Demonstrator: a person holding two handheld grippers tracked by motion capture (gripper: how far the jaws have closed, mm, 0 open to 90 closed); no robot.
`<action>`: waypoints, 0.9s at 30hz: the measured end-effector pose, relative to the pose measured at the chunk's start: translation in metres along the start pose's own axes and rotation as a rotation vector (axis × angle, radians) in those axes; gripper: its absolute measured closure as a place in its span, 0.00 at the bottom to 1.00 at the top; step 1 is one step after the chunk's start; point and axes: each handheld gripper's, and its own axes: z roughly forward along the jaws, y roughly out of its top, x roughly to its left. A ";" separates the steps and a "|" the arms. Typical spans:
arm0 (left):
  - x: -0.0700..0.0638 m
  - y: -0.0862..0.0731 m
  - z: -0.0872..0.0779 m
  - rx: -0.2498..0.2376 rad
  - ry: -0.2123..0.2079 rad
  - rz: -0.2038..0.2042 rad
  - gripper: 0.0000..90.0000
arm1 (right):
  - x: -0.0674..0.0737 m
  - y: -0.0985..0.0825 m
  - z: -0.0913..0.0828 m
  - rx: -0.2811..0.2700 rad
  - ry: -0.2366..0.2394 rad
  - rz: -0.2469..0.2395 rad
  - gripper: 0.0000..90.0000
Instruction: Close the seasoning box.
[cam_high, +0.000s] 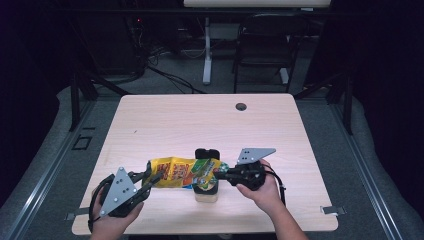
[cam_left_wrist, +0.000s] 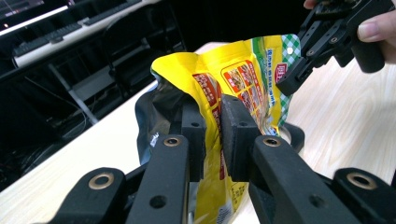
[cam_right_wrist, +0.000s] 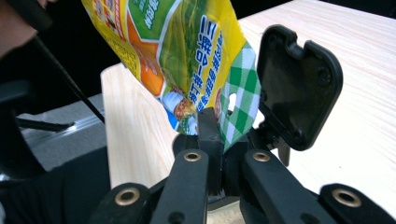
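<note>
High view: I hold the crinkled yellow foil snack pouch (cam_high: 177, 172) stretched above the pale wooden table (cam_high: 210, 125), over a container with an open black hinged lid (cam_high: 206, 153). Left gripper view: my left gripper (cam_left_wrist: 212, 135) is clenched on the pouch's yellow end. Right gripper view: my right gripper (cam_right_wrist: 219, 140) pinches the green-checked seal corner. I judge the pouch light, limp and slippery; sealed edges grip best. The container's contents and the pouch's mouth are hidden.
</note>
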 end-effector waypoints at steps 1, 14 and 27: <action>0.001 -0.001 0.000 -0.004 -0.004 -0.005 0.90 | 0.000 0.000 0.000 -0.004 0.003 0.003 1.00; 0.000 -0.001 -0.001 -0.002 -0.006 -0.001 0.90 | -0.001 -0.001 0.000 -0.008 0.000 0.004 1.00; 0.002 -0.004 -0.001 -0.002 -0.005 -0.010 0.90 | -0.004 -0.004 0.001 -0.027 0.002 0.023 0.95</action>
